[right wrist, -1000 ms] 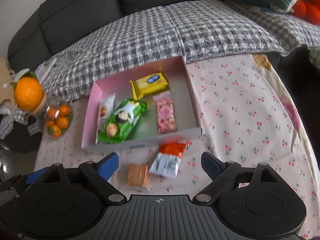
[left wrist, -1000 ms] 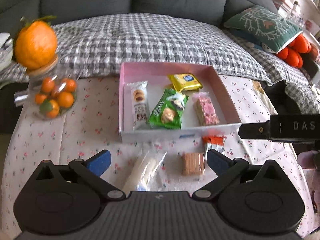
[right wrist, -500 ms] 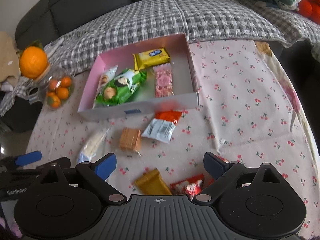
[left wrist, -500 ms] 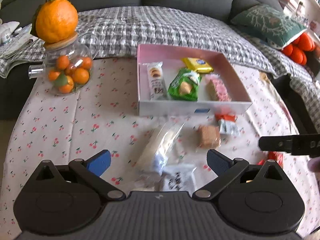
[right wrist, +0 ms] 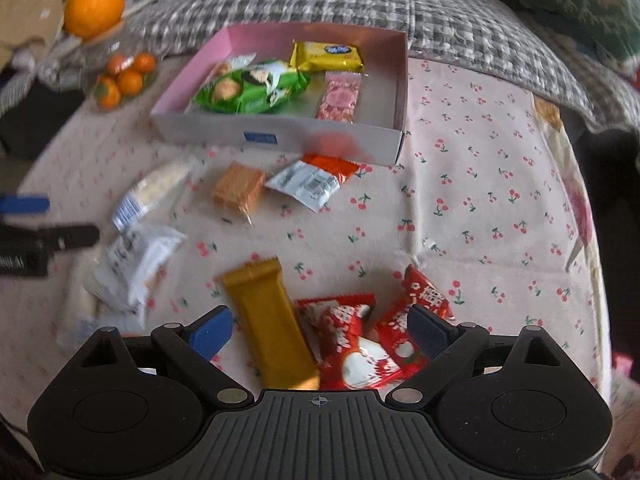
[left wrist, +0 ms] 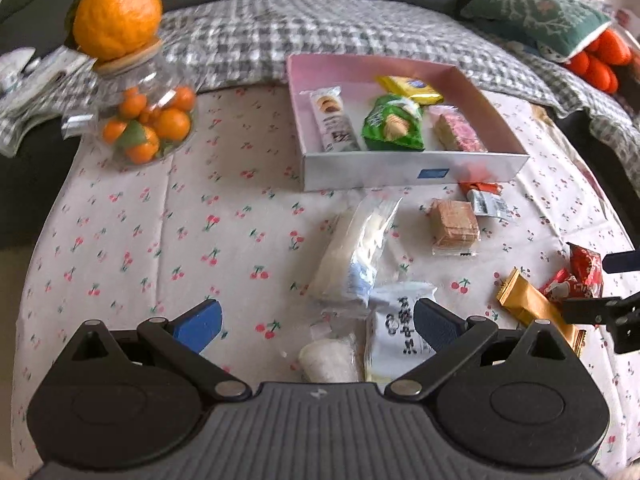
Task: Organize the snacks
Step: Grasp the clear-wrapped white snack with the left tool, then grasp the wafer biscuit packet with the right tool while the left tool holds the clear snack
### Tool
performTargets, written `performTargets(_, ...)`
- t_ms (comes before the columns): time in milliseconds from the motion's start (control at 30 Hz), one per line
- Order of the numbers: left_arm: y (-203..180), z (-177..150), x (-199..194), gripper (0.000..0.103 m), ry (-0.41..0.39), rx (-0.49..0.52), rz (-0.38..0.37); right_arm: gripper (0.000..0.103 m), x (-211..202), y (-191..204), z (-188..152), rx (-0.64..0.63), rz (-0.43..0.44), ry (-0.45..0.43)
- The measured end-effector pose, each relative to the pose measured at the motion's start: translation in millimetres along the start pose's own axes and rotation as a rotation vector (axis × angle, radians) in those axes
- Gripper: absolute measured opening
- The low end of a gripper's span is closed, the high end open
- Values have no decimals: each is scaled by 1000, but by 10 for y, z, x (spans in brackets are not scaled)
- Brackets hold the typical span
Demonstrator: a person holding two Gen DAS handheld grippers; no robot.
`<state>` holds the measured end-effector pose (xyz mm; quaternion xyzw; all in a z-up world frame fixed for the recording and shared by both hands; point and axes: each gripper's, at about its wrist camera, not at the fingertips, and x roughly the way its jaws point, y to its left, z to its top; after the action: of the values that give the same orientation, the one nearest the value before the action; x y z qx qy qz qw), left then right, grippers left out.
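While both claws gape wide and hold nothing, the right gripper (right wrist: 318, 330) hovers over a gold bar (right wrist: 270, 320) and red packets (right wrist: 352, 340); the left gripper (left wrist: 316, 320) faces a white packet (left wrist: 394, 328); at twelve o'clock, the pink box (left wrist: 400, 170) holds four snacks.

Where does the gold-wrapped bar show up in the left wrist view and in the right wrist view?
Left wrist: the gold-wrapped bar lies at the far right edge, beside the red packets, left of the right gripper's fingers.
Right wrist: the bar lies bottom centre, between the open fingers of the right gripper.
Shared landmark: the pink box, farther back in both views.
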<state>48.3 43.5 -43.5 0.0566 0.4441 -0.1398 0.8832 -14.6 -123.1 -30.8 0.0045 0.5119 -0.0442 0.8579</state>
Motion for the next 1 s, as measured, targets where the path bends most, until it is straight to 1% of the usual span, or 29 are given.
performTargets(67, -5, 7, 38, 102, -22, 19, -6, 96, 21, 22, -13, -27, -16, -12)
performTargets(167, -10, 23, 118, 102, -51, 42, -26, 96, 28, 55, -11, -57, 1, -55)
performTargets(267, -16, 33, 216, 98, -60, 67, -47, 96, 36, 102, -22, -83, 59, -120)
performTargets(333, -15, 40, 287, 95, -50, 74, -69, 96, 61, 151, -5, -102, 105, -141)
performTargets(467, -7, 56, 398, 86, -19, 51, -87, 96, 202, 207, 86, -78, 179, -97)
performTargets(500, -1, 65, 422, 83, -12, 44, -90, 96, 246, 230, 108, -74, 178, -83)
performTargets(600, 7, 88, 474, 76, 7, 28, -90, 96, 352, 304, 159, -94, 139, -67)
performTargets(700, 6, 118, 522, 63, 18, 18, -100, 96, 445, 353, 204, -119, 116, -59)
performTargets(733, 0, 130, 532, 62, 18, 18, -96, 96, 479, 368, 219, -126, 111, -51)
performTargets(833, -24, 174, 565, 54, 26, 23, -61, 96, 582, 413, 281, -128, 98, -15)
performTargets(867, -26, 189, 572, 48, 27, 20, -50, 96, 599, 422, 298, -128, 93, -16)
performTargets(900, -26, 205, 581, 45, 29, 13, -35, 96, 609, 440, 320, -129, 93, -16)
performTargets(1000, -6, 242, 605, 43, 37, -15, -25, 96, 644, 477, 385, -109, 93, -14)
